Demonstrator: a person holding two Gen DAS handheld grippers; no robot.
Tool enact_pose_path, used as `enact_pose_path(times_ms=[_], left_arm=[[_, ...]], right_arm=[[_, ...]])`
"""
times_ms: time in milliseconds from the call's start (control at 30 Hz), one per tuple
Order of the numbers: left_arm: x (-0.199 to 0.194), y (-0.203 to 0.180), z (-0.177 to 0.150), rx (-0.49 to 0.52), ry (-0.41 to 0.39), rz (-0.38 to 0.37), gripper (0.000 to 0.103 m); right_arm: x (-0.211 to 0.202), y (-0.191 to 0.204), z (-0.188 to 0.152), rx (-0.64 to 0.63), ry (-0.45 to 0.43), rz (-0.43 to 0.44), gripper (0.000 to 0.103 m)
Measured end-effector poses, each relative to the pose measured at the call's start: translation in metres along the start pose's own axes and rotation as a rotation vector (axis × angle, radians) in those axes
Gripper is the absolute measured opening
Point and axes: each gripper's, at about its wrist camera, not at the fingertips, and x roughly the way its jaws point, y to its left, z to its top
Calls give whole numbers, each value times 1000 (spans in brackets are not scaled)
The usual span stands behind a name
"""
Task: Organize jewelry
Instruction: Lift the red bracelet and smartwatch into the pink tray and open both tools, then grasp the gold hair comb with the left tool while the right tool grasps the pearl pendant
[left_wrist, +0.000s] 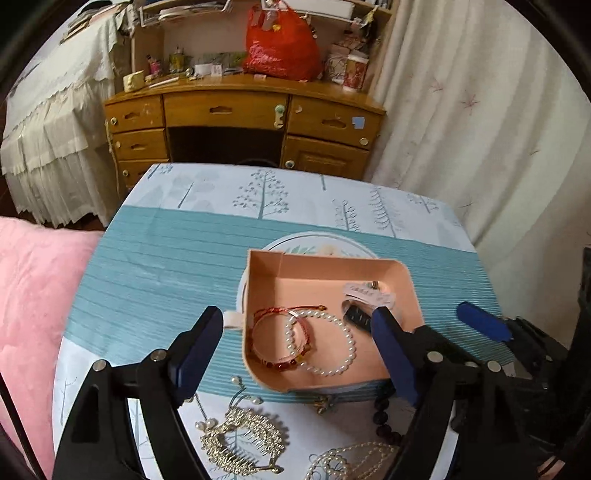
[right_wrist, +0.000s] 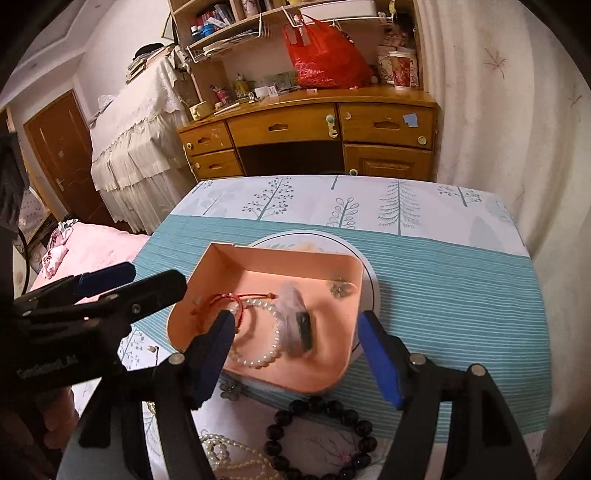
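A pink tray sits mid-table. In it lie a red cord bracelet, a white pearl bracelet, a black-and-silver hair clip, blurred in the right wrist view, and a small flower piece. My left gripper is open and empty over the tray's near edge. My right gripper is open and empty above the tray. On the cloth in front lie a gold pearl hair comb, a pearl necklace and a dark bead bracelet.
The tray rests on a round white plate on a teal-striped tablecloth. A small flower ornament lies by the tray's near edge. A pink blanket is left, a wooden desk behind, a curtain right.
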Motion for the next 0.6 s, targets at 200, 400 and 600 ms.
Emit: enact_pose_path(times_ms=[200,400,600], left_arm=[[2,13,-19,-37,65,42,81],[-1,32,-54,-54,171,89,81],[-8,42,-84,-63,255,130,81]], right_arm=[[-10,-5,-15,25,16,-5,70],[-25,-16,-53,102,63,-16,70],[-40,-16,-94,111,128,-68,70]])
